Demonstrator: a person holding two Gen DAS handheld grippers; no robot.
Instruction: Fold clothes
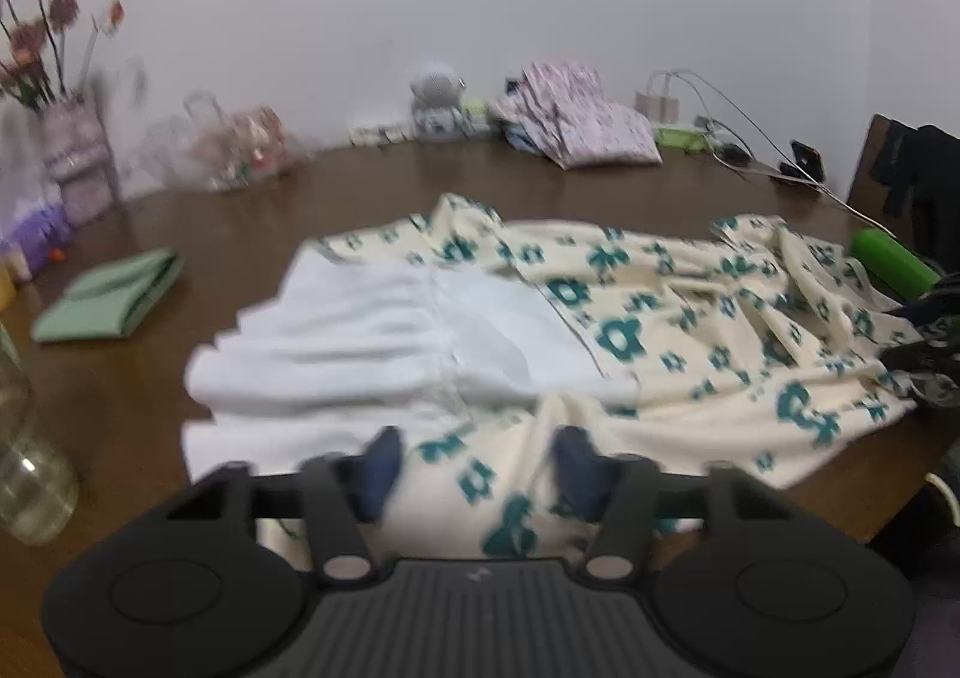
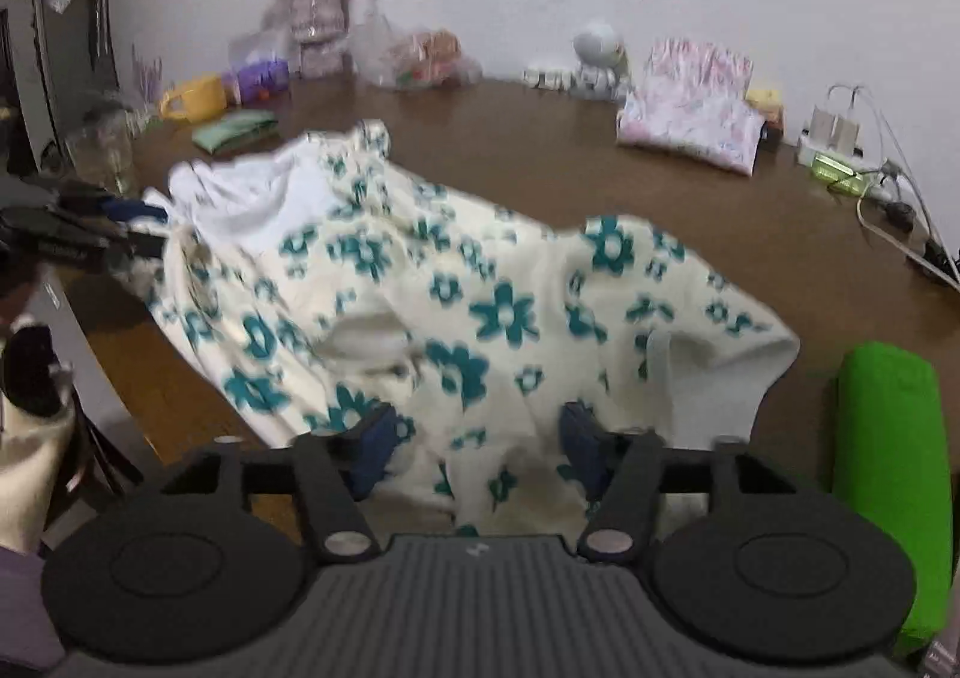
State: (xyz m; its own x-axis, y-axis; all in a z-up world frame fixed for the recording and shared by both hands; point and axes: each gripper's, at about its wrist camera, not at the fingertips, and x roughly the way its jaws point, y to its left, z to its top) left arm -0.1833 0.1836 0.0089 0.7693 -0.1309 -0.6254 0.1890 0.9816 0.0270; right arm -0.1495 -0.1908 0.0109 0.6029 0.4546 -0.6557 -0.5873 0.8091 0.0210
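Partly folded only: the flowered garment [image 2: 480, 312], soft cream knit with teal blossoms and a white lining turned out at one end, lies rumpled across the brown wooden worktop [image 2: 660, 186], most folds still to make. Left tool [image 1: 477, 474] and right tool [image 2: 477, 453] each stand part-spread with cloth between the pads; whether they pinch it, I cannot tell. A pink folded garment [image 2: 690, 120] and a green folded cloth [image 1: 108, 297] sit well apart.

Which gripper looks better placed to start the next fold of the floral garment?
Probably the right gripper: it faces the still-spread floral garment. The left gripper sits at the already turned-back white lining.
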